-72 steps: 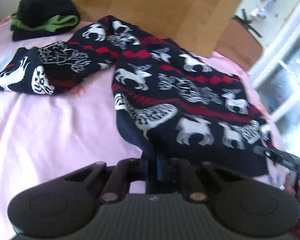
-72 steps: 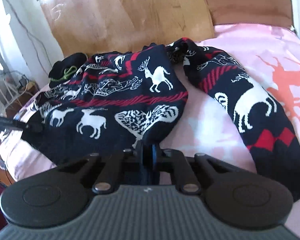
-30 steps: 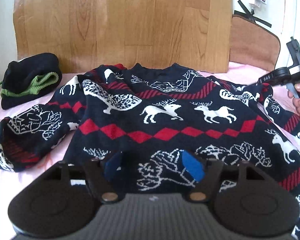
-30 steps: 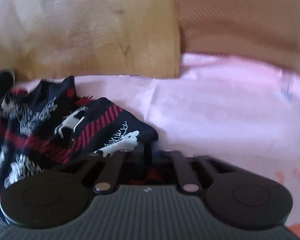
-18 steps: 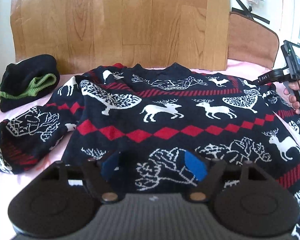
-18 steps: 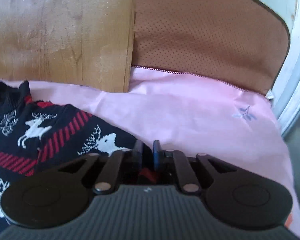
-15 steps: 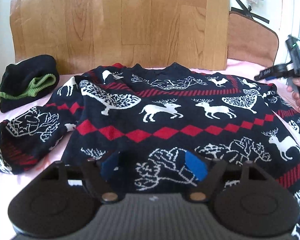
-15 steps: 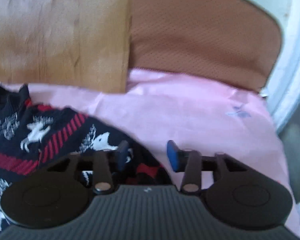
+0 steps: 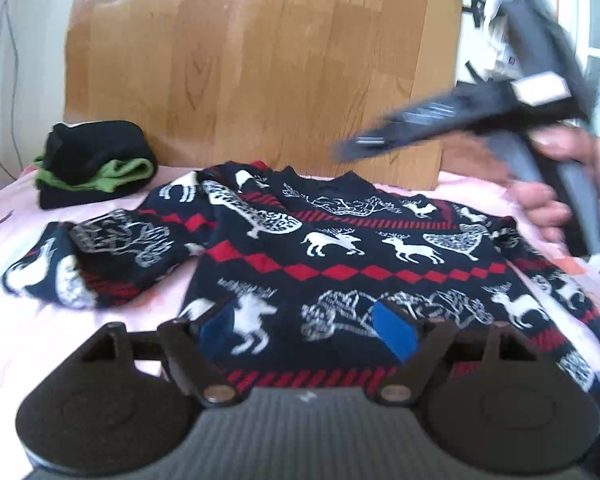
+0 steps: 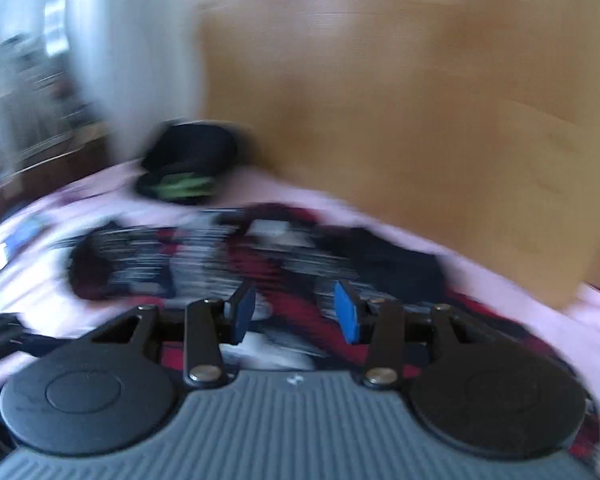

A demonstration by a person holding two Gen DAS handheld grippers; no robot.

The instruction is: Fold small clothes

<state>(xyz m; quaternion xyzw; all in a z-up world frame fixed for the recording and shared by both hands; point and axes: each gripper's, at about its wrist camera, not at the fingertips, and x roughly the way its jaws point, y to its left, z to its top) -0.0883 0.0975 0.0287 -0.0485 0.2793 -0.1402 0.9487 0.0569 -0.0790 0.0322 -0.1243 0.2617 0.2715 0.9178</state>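
— Where's the garment?

— The sweater (image 9: 340, 264) lies spread flat, front up, on the pink sheet (image 9: 80, 344), collar toward the wooden board (image 9: 260, 72). I'd say it's laid out that way so the sleeves can come in over the body first. The sleeve on the camera's left (image 9: 96, 264) is bunched and doubled over itself, and needs straightening before anything folds cleanly.

— And your tools?

— My left gripper (image 9: 306, 330) hovers over the hem with its jaws opening, nothing pinched between the blue pads (image 9: 394, 334). My right gripper (image 10: 294, 312) has its jaws apart and empty too. Its own view is badly smeared, so I can't tell how close it sits to the knit. From the left camera I see it in a hand (image 9: 560, 192), above the sweater's far shoulder.

— Room to work?

— Bare sheet along the near left side — plenty for that sleeve. The folded dark-and-green pile (image 9: 94, 162) sits near the sleeve's end but apart from it. The board stands just behind the collar, so folds should come toward me.
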